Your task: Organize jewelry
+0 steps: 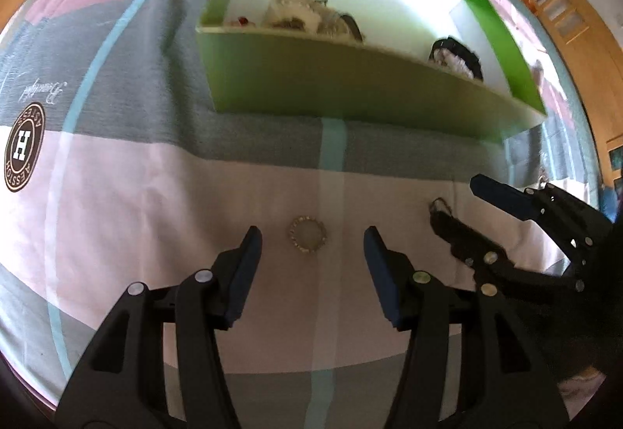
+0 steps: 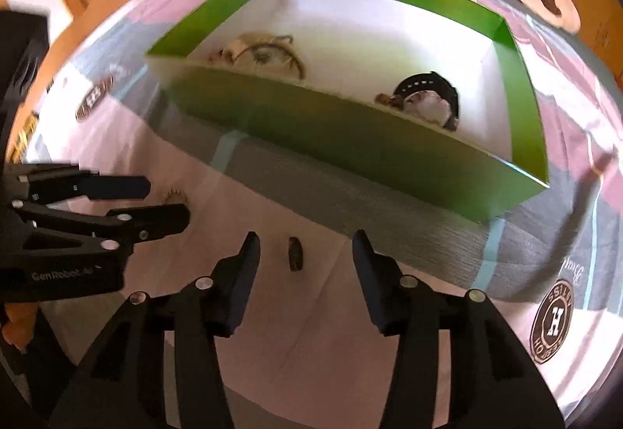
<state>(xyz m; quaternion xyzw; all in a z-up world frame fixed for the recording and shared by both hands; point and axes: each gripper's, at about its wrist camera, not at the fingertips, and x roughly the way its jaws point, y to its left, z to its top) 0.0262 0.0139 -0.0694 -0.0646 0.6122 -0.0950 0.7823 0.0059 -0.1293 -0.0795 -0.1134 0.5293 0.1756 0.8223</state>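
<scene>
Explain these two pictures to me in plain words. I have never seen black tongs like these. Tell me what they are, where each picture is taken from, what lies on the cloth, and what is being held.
The black tongs are two hand-held grippers, one in each of a person's hands, each with a camera that looks forward along its two fingers. One picture comes from the left gripper, the other from the right gripper. Each also shows the other gripper at its edge. Both stand open and hold nothing. On the checked cloth lie a small beaded ring, between the left fingers, and a small dark piece, between the right ones. Behind them stands a green box with a white inside, already holding a pale pile of jewelry at one end and a dark band at the other.
</scene>
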